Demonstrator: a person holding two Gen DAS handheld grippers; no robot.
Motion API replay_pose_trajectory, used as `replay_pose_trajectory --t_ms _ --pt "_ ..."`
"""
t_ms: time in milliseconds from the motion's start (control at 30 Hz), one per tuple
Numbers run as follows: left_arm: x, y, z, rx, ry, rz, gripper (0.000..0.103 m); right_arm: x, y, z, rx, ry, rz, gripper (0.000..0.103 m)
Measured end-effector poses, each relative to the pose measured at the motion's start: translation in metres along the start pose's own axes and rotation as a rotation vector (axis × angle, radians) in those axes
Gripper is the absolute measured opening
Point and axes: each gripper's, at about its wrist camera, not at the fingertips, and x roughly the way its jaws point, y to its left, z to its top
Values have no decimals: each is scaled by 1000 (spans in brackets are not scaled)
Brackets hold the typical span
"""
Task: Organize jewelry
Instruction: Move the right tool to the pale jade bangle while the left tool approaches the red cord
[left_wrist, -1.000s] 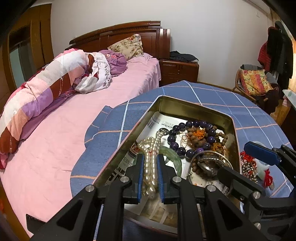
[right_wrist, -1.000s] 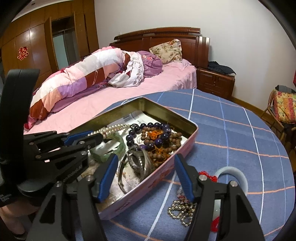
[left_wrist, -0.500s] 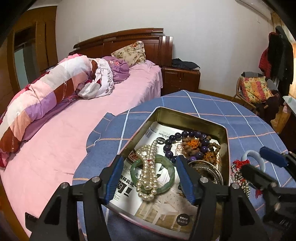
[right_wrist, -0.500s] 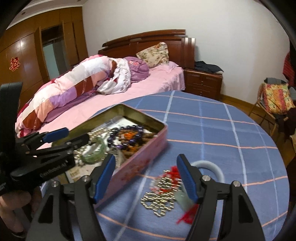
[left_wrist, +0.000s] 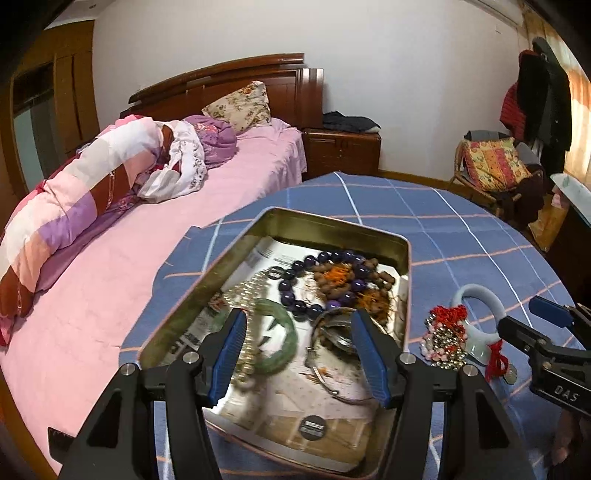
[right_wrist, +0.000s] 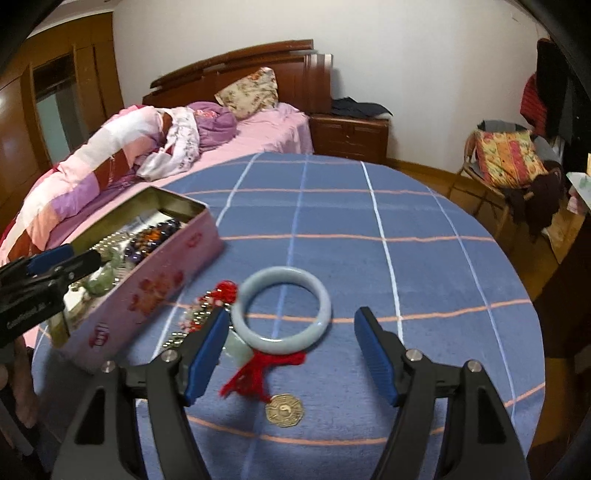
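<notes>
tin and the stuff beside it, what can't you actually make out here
- Pearl strand, left wrist view: motion blur, and the left gripper hides its near end.
- Silver bangle, left wrist view: partly behind the gripper's right finger.
- Tin contents, right wrist view: mostly hidden by its pink wall.
- Beaded pile, right wrist view: blurred, partly behind the right gripper.
- Brass coin: markings too small.

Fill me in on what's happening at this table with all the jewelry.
A person holding a gripper in each hand is sorting jewelry into an open tin on a blue checked tablecloth. The left gripper hangs open over the tin, above a pearl strand and a green bangle lying inside, holding nothing. The right gripper is open too, poised over a pale bangle on the cloth beside a beaded piece with a red tassel and a brass coin charm.
</notes>
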Motion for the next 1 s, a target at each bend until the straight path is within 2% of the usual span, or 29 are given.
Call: replay_pose_trajectory --t_ms 167,233,267,600,733,867,1000 --pt "3 -9 -1 15 9 0 60 7 3 4 -17 24 5 74" --pt "3 -11 -1 18 10 -2 60 10 3 6 -21 33 19 77" --pt "3 -11 -1 19 11 -3 60 14 3 6 -21 48 28 79" --pt "5 -20 1 38 11 -14 60 42 5 7 -46 156 5 80" --pt "4 -23 1 47 10 -20 60 41 4 7 -73 153 -15 78" --pt "1 -30 2 61 4 -35 60 33 -9 7 -28 145 -5 78" --pt "0 -44 3 91 -2 -50 60 18 -27 5 12 112 -35 78"
